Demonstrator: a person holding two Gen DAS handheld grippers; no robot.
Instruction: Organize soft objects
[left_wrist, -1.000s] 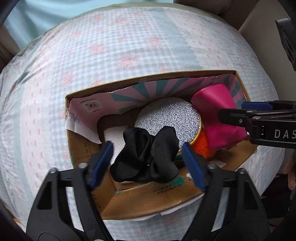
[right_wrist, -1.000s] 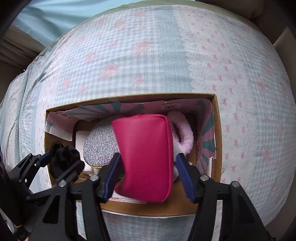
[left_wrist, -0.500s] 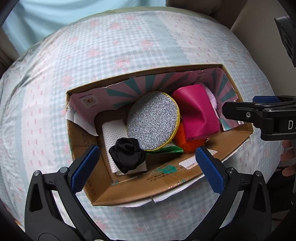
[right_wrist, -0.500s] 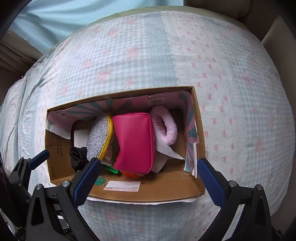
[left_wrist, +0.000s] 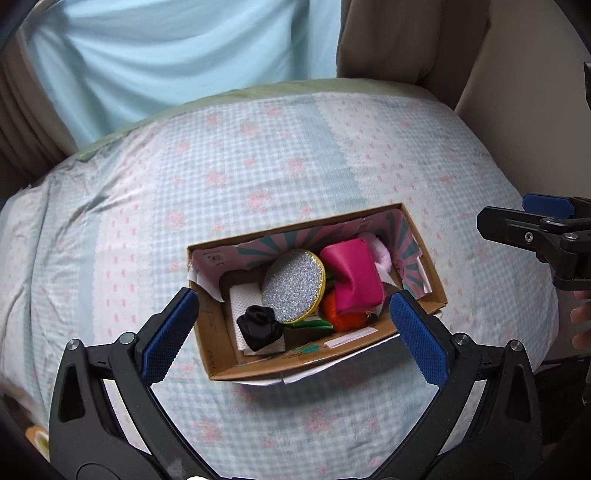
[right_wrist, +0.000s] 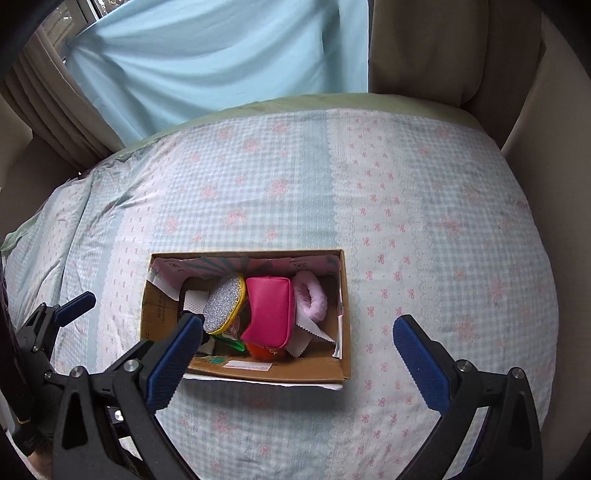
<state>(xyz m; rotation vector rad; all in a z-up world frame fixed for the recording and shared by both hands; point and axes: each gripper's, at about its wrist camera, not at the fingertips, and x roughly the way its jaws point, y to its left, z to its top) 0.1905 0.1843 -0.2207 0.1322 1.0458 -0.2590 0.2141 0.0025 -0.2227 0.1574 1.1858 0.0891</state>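
Both the left gripper (left_wrist: 293, 332) and right gripper (right_wrist: 297, 356) hang wide open and empty, tilted steeply down, higher above the cardboard box (right_wrist: 306, 371) mid-bed (right_wrist: 295, 192) than before, the pink pouch (right_wrist: 267, 314) and black scrunchie (left_wrist: 259, 328) released inside.

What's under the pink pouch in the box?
An orange soft item pokes out beneath the pink pouch; most of it is covered. White fabric shows beside it. The box floor there is hidden.

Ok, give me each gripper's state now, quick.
Left gripper: open, holding nothing, above the cardboard box.
Right gripper: open, jaws just widened, holding nothing.
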